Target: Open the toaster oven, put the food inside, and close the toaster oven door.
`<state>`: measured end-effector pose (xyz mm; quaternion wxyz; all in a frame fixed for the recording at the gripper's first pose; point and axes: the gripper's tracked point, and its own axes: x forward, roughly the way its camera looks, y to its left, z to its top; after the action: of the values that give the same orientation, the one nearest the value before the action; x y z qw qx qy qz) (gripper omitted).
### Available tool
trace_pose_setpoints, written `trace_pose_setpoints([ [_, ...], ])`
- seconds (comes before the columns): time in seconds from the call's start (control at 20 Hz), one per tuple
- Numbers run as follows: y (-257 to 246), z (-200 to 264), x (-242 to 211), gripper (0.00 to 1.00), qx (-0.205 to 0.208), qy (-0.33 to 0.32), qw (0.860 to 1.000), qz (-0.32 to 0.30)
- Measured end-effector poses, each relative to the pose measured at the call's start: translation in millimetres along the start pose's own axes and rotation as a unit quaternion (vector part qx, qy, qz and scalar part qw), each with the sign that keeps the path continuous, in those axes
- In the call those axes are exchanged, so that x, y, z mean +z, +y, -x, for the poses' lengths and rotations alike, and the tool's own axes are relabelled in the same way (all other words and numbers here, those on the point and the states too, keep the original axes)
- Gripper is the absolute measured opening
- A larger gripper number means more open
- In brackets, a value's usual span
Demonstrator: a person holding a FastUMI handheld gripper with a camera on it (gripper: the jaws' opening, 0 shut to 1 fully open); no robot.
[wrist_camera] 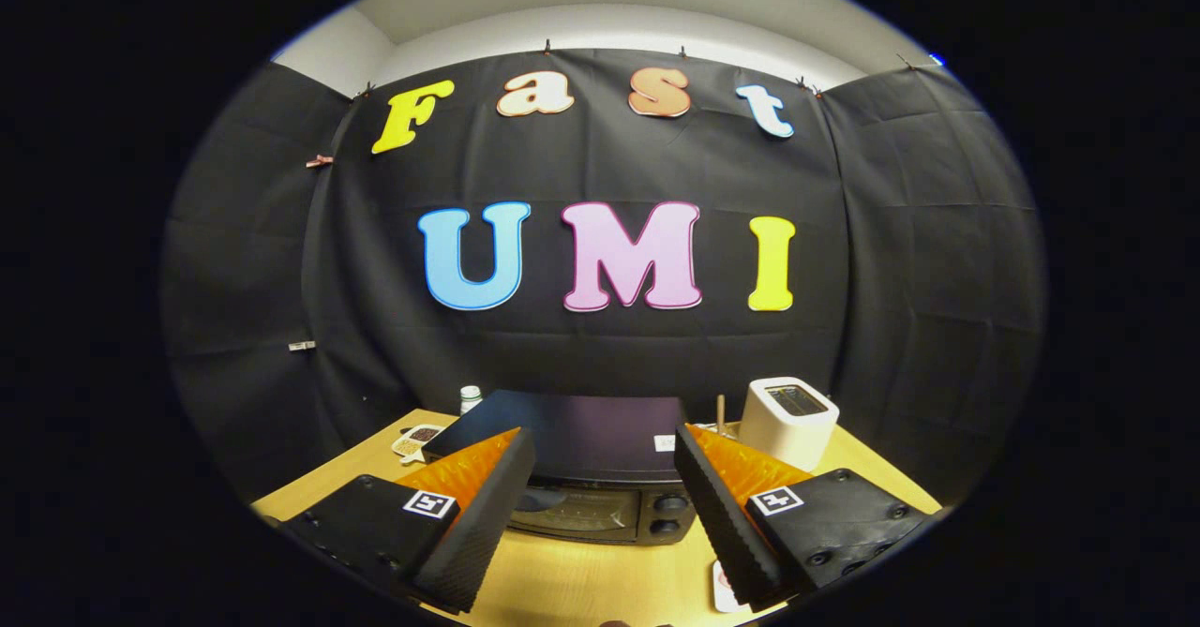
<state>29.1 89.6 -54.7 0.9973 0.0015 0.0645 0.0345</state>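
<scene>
Your hand-held gripper [605, 505] sits at the bottom of the frame, its two black fingers [487, 505] spread wide with nothing between the ribbed pads; each finger carries an orange wedge and a small square marker on its top. You are holding it above the desk [581, 580], whose light wood surface shows in the gap between the fingers.

Just ahead of the fingers, in the lower centre of the frame, stands the toaster oven [581, 449]. You see it from above and in front: a dark flat top, and below it the front face with its door [572, 510] closed and two round knobs [669, 513] stacked at the door's right side. The fingers flank the oven's front corners without touching it.

To the right of the oven, beyond the right finger, a white slot toaster [789, 421] stands upright on the desk, and a thin wooden stick [720, 413] rises between it and the oven. To the left of the oven, beyond the left finger, lies a small white dish [417, 438] with something dark in it, and behind it a small white-capped bottle [471, 398]. A white card or plate edge [724, 589] peeks out under the right finger; you cannot tell what it is.
</scene>
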Motion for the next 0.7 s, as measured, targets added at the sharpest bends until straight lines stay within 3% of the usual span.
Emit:
trace_pose_setpoints([
  [0.7, 58, -89, -87, 0.98, -0.028, 0.093, 0.995, 0.011],
])
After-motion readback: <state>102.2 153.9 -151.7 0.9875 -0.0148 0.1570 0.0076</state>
